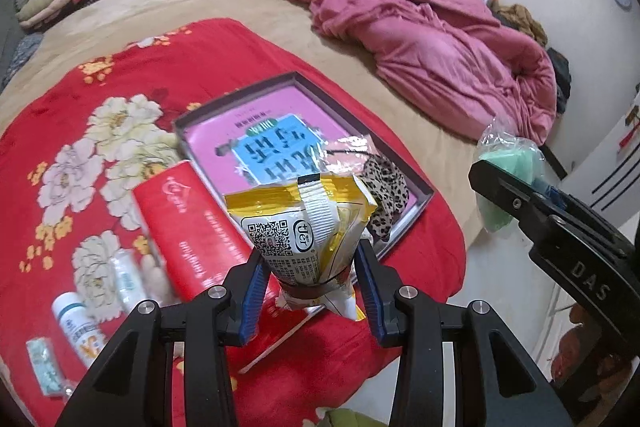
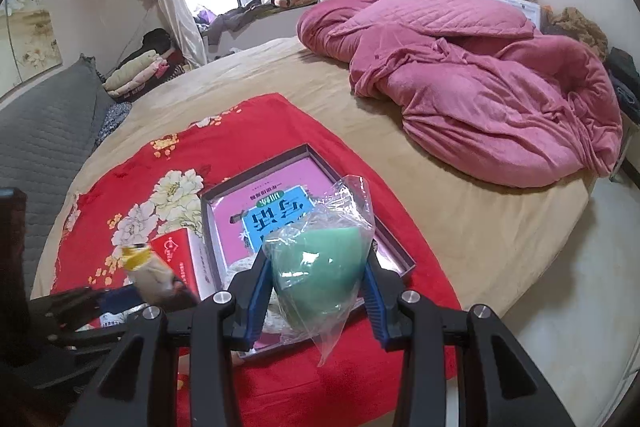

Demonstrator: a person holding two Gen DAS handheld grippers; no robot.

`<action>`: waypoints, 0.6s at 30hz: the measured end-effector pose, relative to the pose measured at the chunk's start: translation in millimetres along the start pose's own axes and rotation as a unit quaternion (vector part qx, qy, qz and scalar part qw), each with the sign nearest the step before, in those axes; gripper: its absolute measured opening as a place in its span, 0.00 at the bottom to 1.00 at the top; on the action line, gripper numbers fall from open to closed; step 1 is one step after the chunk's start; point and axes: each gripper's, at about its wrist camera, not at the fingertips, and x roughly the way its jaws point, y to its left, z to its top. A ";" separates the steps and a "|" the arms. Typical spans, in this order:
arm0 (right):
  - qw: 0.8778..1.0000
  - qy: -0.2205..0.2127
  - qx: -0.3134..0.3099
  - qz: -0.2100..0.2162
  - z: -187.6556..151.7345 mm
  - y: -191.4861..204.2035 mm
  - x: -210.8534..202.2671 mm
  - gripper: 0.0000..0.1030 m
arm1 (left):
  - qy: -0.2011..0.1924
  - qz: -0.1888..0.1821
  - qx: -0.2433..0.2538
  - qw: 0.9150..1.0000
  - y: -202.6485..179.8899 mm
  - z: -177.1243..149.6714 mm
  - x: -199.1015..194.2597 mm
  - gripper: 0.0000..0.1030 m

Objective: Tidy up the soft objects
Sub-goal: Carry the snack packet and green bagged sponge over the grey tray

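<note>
While both loads are held above the shallow grey tray, the crinkly yellow-white snack pouch is clamped low by the left gripper; the bagged green sponge is pinched by the right gripper. Slippery film risks slipping; collision possible.

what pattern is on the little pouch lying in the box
Leopard print, brown and black on the pouch; clearest in the left wrist view.

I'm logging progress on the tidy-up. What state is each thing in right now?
left gripper: shut on yellow packet, lifted
right gripper: shut on bagged green sponge, lifted
shallow box: open, leopard-print item inside
red tissue pack: lying on red blanket
</note>
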 end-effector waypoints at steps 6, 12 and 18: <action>1.000 0.012 0.000 -0.003 -1.3 -6.5 14.8 0.40 | 0.011 -0.005 0.015 1.000 -12.9 7.0 23.2 0.36; 1.000 0.020 -0.001 -0.006 -1.7 -13.3 34.7 0.40 | 0.026 0.019 0.043 0.999 -21.5 16.5 59.1 0.36; 0.999 0.048 0.004 -0.015 -15.9 -24.3 52.8 0.41 | 0.063 0.013 0.028 0.998 -14.0 -1.1 91.5 0.24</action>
